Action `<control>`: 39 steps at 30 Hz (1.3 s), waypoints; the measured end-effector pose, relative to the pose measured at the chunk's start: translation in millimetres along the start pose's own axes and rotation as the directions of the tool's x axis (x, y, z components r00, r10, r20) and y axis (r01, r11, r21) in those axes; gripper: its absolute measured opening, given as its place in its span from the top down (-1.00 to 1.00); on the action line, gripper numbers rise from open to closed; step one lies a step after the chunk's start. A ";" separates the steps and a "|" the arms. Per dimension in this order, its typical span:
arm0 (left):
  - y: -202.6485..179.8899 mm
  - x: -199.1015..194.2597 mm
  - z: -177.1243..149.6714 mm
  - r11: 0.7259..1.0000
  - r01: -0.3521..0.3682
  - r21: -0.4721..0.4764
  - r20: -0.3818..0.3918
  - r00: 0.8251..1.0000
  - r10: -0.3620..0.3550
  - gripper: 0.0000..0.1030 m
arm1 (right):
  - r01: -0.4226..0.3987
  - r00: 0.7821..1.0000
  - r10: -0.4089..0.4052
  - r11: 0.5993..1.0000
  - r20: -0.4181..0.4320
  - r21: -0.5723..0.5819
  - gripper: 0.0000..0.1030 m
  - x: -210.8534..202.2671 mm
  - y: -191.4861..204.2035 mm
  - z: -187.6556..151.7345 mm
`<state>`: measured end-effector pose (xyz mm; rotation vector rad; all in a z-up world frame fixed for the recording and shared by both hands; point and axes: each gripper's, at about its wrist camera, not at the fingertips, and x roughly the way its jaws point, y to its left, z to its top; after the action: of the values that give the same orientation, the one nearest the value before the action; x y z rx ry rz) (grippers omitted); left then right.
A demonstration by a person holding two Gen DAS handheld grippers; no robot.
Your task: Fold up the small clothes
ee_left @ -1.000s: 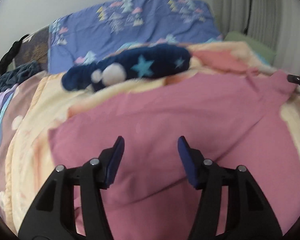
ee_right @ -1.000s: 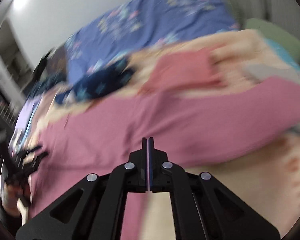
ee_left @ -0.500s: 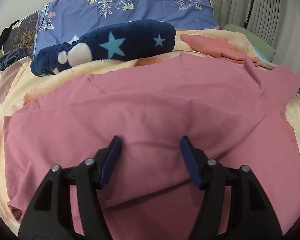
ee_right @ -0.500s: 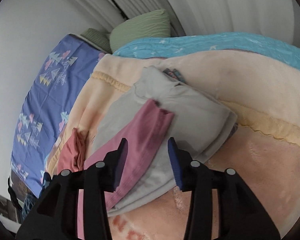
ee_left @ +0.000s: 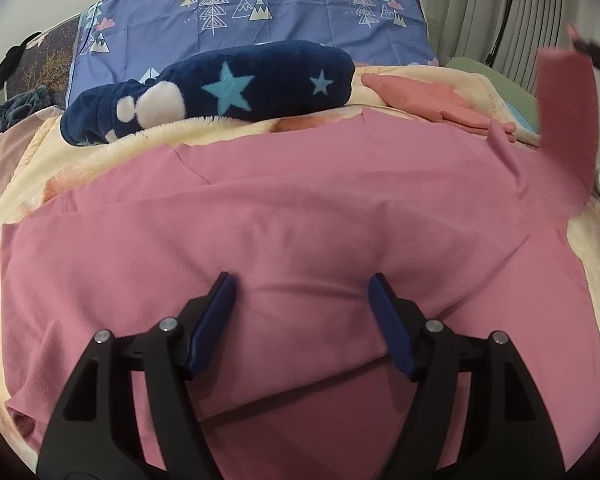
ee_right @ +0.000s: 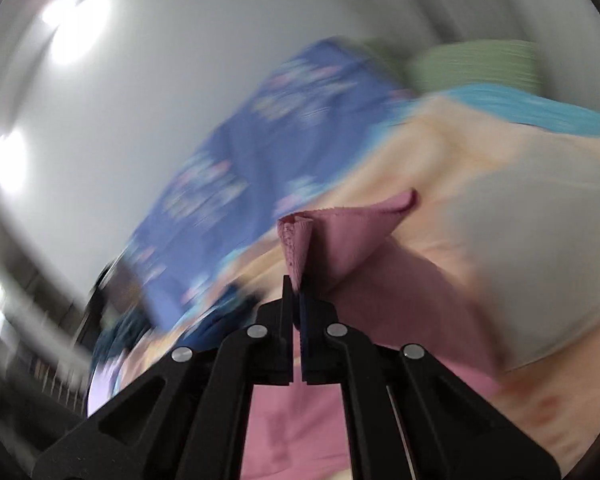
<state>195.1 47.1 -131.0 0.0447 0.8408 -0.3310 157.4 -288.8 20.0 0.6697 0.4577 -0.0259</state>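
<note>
A pink long-sleeved top (ee_left: 300, 220) lies spread on the cream blanket (ee_left: 24, 184). My left gripper (ee_left: 302, 294) hovers low over its middle. Its jaws are opening, and only flat cloth lies below the blue pads (ee_left: 220, 304), none of it pinched. My right gripper (ee_right: 296, 286) is shut on the cuff of the top's sleeve (ee_right: 340, 240). In the left wrist view that sleeve (ee_left: 566, 112) stands lifted off the bed at the far right, with the right gripper (ee_left: 596, 46) blurred at its top.
A navy plush roll with stars (ee_left: 228, 88) lies behind the top, in front of a blue tree-print pillow (ee_left: 260, 12). A salmon garment (ee_left: 428, 98) sits at the back right. A folded grey garment (ee_right: 540, 260) lies under the raised sleeve, near a green pillow (ee_right: 476, 64).
The right gripper, open around the sleeve cuff half a second ago, has shut on it and lifted it. The left gripper sank toward the top and its jaws spread wider.
</note>
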 end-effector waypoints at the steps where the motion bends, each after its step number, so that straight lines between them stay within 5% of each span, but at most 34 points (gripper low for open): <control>1: 1.6 -0.7 -0.3 1.000 0.009 -0.008 0.003 1.000 -0.009 -0.38 | -0.068 0.997 0.065 0.996 -0.045 -0.061 0.96 12.3 30.2 -17.6; 3: 5.8 -2.0 -0.7 0.999 0.030 -0.026 0.009 1.000 -0.029 -0.38 | -0.185 0.971 0.149 0.965 -0.187 -0.189 0.97 40.0 86.5 -64.8; 6: 7.6 -3.9 -1.6 0.998 0.047 -0.039 0.015 0.999 -0.046 -0.38 | -0.181 0.945 0.086 0.941 -0.316 -0.287 0.97 68.2 108.9 -115.8; 9: 8.4 -4.2 -1.9 0.997 0.057 -0.045 0.018 0.998 -0.056 -0.39 | -0.071 0.945 -0.025 0.958 -0.327 -0.278 0.96 73.3 74.7 -119.6; 13: 8.3 -3.9 -1.6 0.997 0.062 -0.045 0.017 0.998 -0.062 -0.40 | -0.029 0.960 -0.005 0.992 -0.278 -0.119 0.96 40.6 19.7 -86.5; 20: 21.2 -15.8 -0.4 0.985 0.130 -0.116 0.047 0.991 -0.126 -0.40 | -0.123 0.950 0.081 0.984 -0.302 -0.125 0.96 35.0 37.5 -102.8; 22: 35.5 -27.3 0.2 0.961 0.199 -0.193 0.078 0.979 -0.188 -0.40 | -0.183 0.933 0.133 0.976 -0.335 -0.120 0.96 49.7 58.2 -120.5; 26: 54.6 -48.7 -0.1 0.893 0.348 -0.284 0.144 0.937 -0.319 -0.41 | -0.280 0.859 0.152 0.939 -0.489 -0.201 0.95 86.3 99.1 -176.8; 31: 32.3 -51.5 3.3 0.893 0.390 -0.224 0.108 0.921 -0.375 -0.56 | -0.245 0.787 0.065 0.946 -0.613 -0.214 0.90 107.9 85.4 -220.2; 35: 6.4 -29.5 8.6 0.931 0.322 -0.168 0.013 0.946 -0.325 -0.58 | -0.250 0.791 0.059 0.940 -0.609 -0.233 0.90 102.8 84.3 -222.3; 39: -2.7 -11.2 12.7 0.928 0.317 -0.194 -0.035 0.944 -0.330 -0.58 | -0.269 0.799 0.061 0.926 -0.599 -0.265 0.89 97.4 83.3 -229.2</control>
<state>196.6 45.5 -114.0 -0.2619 0.9432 -0.5626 167.3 -72.9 -129.1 0.3588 0.9721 0.4364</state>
